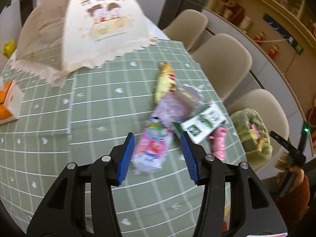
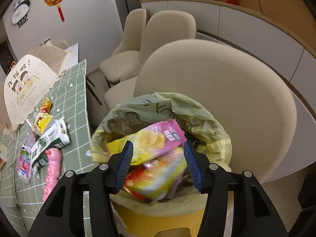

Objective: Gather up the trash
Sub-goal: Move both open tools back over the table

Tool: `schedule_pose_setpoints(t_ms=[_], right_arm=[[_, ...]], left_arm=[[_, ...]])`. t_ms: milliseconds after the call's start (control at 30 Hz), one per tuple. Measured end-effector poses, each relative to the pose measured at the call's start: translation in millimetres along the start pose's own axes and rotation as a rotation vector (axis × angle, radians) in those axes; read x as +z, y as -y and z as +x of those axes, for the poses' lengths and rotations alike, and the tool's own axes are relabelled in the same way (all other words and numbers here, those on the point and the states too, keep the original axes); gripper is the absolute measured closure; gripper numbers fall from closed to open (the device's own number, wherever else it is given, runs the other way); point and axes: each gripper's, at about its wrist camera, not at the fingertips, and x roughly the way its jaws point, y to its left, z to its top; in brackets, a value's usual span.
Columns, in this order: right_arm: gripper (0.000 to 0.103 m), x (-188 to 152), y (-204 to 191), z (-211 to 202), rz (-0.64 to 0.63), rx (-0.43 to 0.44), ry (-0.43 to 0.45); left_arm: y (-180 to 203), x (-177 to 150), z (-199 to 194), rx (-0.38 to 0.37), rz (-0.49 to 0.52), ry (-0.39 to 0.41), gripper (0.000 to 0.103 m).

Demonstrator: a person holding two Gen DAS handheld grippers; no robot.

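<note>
Over a green checked tablecloth (image 1: 94, 90), the left gripper (image 1: 157, 157) hangs with its blue pads apart and nothing between them, the colourful snack wrapper (image 1: 152, 146) lying on the cloth just below the gap. Beyond it the remaining litter sits in a tight heap near the table edge: a green-and-white carton (image 1: 203, 122) overlapping a pink plastic piece (image 1: 218, 144), crumpled pale wrappers (image 1: 177, 102), then a yellow packet (image 1: 165, 81). Farther back stands a cloth food cover (image 1: 79, 33).

Beside the table, the right gripper (image 2: 158, 165) hovers open and empty over the lined bin (image 2: 177, 106), where a pink crisp bag (image 2: 156, 138) lies atop other packets.

The risk: with the pile so crowded, a closing grip could nudge the carton or pink piece off the edge, or catch only a slippery corner of wrapper.
</note>
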Motion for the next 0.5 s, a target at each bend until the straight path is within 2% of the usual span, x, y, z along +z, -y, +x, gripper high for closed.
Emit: schedule_pose_setpoints(t_ms=[133,233,400,500], right_arm=[[0.052,-8,-22,-25,-0.002,0.03,0.046],[0.048,-16,-47,-36,-0.014,0.061,0.053],[0.048,-35,-99,-36,-0.078,0.1,-0.018],[0.048,-47,-133,-30,-0.106,0.16,-0.076]], left_arm=[[-31,-3,-7,0.026,-0.011,0.029,0.055],[-50,-8,-3,0.013,-0.023,0.027,0.054],[-71,-21,10,-0.024,-0.029,-0.005,0.054],[-78,-29,14,-0.048,-0.034,-0.022,0.054]])
